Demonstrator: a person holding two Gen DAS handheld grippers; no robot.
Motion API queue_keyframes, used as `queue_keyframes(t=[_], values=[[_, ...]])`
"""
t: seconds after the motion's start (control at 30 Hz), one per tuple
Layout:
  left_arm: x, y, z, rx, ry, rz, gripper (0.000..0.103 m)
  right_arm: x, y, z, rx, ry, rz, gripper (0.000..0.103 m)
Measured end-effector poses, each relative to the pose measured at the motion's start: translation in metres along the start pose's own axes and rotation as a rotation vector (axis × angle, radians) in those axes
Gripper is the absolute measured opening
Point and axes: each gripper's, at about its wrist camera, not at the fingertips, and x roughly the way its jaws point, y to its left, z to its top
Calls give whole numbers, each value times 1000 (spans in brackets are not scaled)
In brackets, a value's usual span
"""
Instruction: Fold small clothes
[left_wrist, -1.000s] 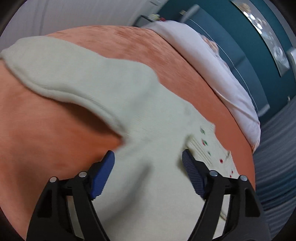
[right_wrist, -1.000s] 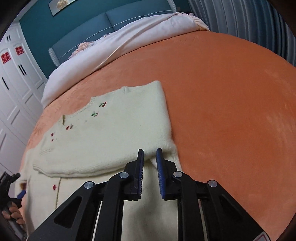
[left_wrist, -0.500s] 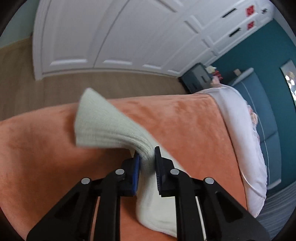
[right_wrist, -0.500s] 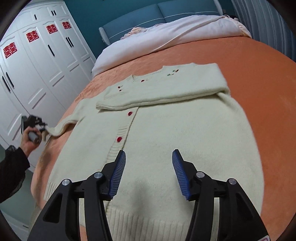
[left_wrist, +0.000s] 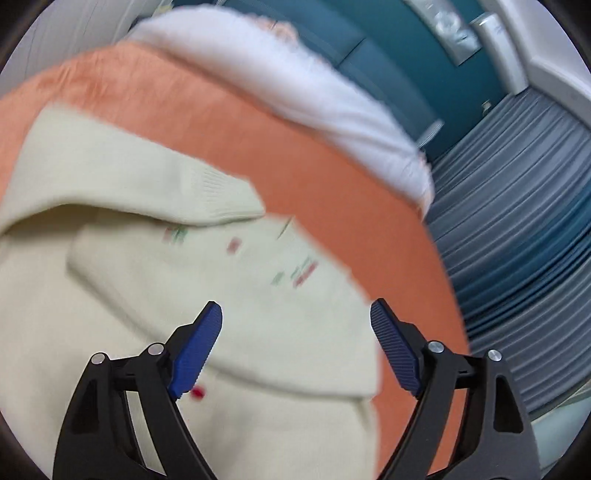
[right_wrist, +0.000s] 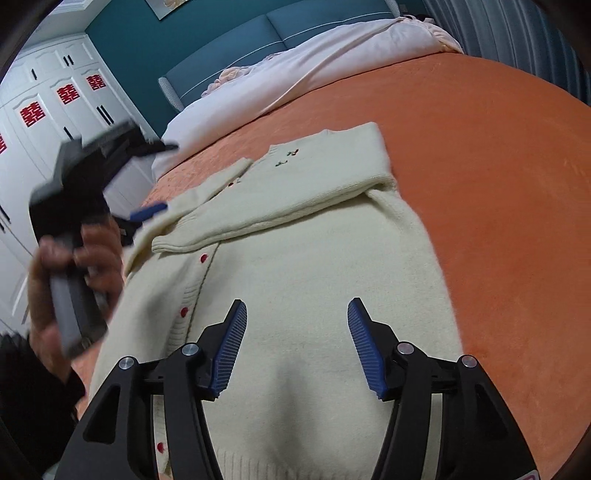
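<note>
A cream knit cardigan (right_wrist: 314, 266) with red buttons and small cherry embroidery lies flat on the orange bedspread (right_wrist: 498, 184). Both sleeves are folded across its chest; the left sleeve cuff (left_wrist: 221, 199) lies over the collar area. My left gripper (left_wrist: 295, 332) is open and empty just above the cardigan's chest (left_wrist: 277, 295); it also shows in the right wrist view (right_wrist: 147, 214), held by a hand at the cardigan's left side. My right gripper (right_wrist: 295, 339) is open and empty above the lower body of the cardigan.
A white duvet (right_wrist: 332, 66) lies bunched at the head of the bed against a teal headboard (right_wrist: 240, 48). White wardrobe doors (right_wrist: 44, 110) stand on the left. Grey curtains (left_wrist: 517, 240) hang beyond the bed's far side.
My left gripper carried the left sleeve over onto the chest, let it go and opened. My right gripper has stayed open and drawn slightly back over the lower body.
</note>
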Motion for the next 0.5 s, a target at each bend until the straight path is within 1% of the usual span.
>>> queue_keyframes(t=[0.03,0.1,0.17,0.2,0.23,0.27,0.3,0.33,0.4,0.43,0.5], values=[[2,18,-10,-45,14,11,80,0,-3,5,3,-5,4,57],[-10,58,-18,-153,-10,26,80,6,-5,21,7,-16,40,62],[-31,102,-10,-279,-73,55,83,22,3,46,-6,-19,71,63],[-39,125,-5,-348,-100,77,87,33,11,59,-16,-21,86,63],[-45,149,2,-417,-125,91,87,49,22,73,-26,-24,101,63],[-48,167,7,-468,-140,104,87,64,34,84,-38,-17,113,63],[-49,184,12,-512,-145,140,87,80,49,94,-52,-10,122,63],[-50,199,16,-554,-156,151,86,98,65,103,-67,-7,141,62],[-54,220,20,-621,-184,138,83,135,94,117,-79,7,171,63],[-54,226,19,-654,-186,111,83,159,111,124,-89,34,194,62],[-56,233,20,-671,-196,98,83,195,134,131,-86,70,217,62]])
